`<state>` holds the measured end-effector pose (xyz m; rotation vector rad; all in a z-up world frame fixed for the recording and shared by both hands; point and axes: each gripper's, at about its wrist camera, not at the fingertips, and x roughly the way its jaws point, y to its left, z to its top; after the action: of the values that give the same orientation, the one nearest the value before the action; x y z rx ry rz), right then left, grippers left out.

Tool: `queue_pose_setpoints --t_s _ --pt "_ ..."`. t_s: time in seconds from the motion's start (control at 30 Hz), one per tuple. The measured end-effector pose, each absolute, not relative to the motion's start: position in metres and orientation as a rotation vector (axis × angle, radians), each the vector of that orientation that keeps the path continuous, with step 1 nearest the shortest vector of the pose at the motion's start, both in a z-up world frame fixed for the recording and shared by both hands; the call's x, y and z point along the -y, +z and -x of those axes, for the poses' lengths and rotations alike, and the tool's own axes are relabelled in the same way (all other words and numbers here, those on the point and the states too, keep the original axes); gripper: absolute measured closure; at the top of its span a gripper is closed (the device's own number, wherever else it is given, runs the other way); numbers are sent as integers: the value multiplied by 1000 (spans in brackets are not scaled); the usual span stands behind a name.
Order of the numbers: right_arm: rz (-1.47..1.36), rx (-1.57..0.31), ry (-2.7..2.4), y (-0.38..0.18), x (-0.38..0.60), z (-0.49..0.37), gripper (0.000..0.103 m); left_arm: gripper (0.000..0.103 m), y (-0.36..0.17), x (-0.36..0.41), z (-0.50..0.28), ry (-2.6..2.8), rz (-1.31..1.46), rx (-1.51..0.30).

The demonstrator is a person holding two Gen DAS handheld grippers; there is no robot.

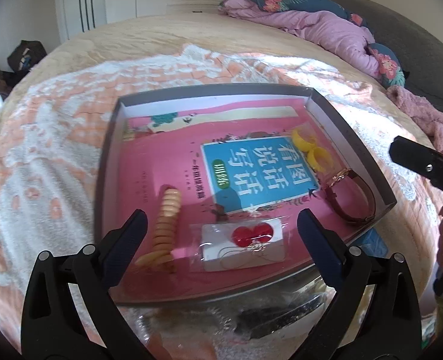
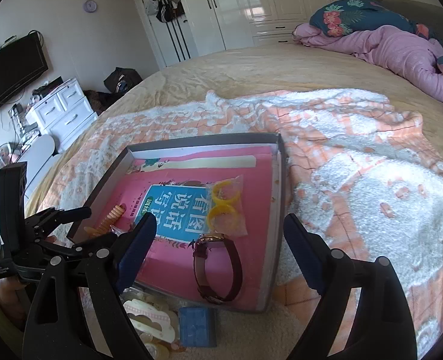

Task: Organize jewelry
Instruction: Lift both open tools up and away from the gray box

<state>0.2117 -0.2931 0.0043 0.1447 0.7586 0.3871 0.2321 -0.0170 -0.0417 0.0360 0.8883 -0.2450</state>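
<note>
A grey shallow box (image 1: 356,147) (image 2: 281,180) lies on the bed with a pink book (image 1: 161,156) (image 2: 260,198) inside. On the book lie a tan beaded bracelet (image 1: 166,225) (image 2: 112,219), a bagged card with red heart earrings (image 1: 251,235), bagged yellow rings (image 1: 310,148) (image 2: 224,207) and a brown-strap watch (image 1: 353,195) (image 2: 218,267). My left gripper (image 1: 221,225) is open and empty over the box's near edge, above the earring card. My right gripper (image 2: 220,234) is open and empty above the watch.
More items lie outside the box's near edge: a blue box (image 2: 197,327), a white scalloped piece (image 2: 149,318) and a plastic bag with dark items (image 1: 275,315). A peach-white towel (image 2: 371,165) covers the bed. Purple quilt (image 2: 401,48) at the far right.
</note>
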Motion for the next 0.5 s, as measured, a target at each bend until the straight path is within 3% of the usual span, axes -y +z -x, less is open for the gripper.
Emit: queue_pose_setpoints --t_s 0.13,0.2,0.5 --pt "-138 -742 376 12 297 -204 17 10 -33 9 -227 -226 -7 -889" --pt "-129 -727 369 16 298 -199 4 10 -28 3 -224 -209 7 -891" --pt "-125 -673 371 39 304 -177 4 10 -3 -5 -206 -192 17 -855"
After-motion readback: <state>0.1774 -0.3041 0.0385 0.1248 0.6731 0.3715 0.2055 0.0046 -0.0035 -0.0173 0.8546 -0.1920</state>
